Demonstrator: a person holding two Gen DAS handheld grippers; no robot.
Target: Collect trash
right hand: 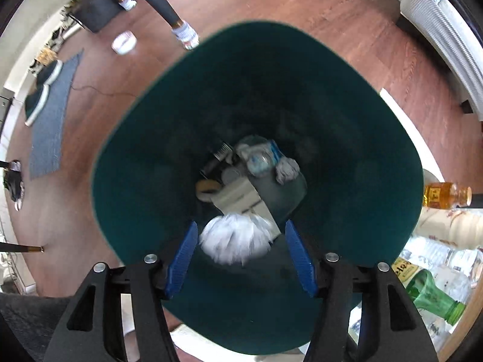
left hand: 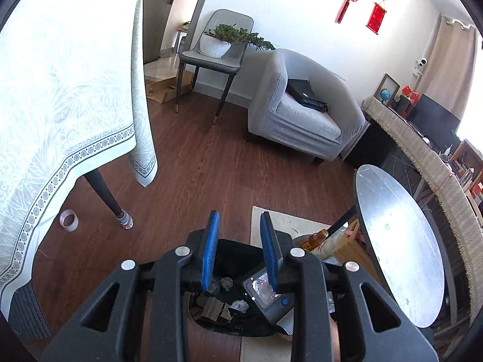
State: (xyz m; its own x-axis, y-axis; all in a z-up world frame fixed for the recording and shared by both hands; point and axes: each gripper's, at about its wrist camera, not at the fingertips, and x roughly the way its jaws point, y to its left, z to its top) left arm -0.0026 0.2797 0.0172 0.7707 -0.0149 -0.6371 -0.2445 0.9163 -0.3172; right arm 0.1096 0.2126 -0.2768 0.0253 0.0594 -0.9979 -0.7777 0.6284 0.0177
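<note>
Between my right claw's [right hand: 241, 256] spread pads, a crumpled white paper wad [right hand: 235, 241] hangs loose over the dark bin [right hand: 377, 150], and any sideways drift could spill it onto the floor [right hand: 75, 211].

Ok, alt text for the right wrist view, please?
Looking straight down, the right gripper hangs open over a dark green bin, a crumpled white paper wad blurred between its blue fingers, touching neither. Trash lies at the bin's bottom; glass bottles lie on the floor at right.
</note>
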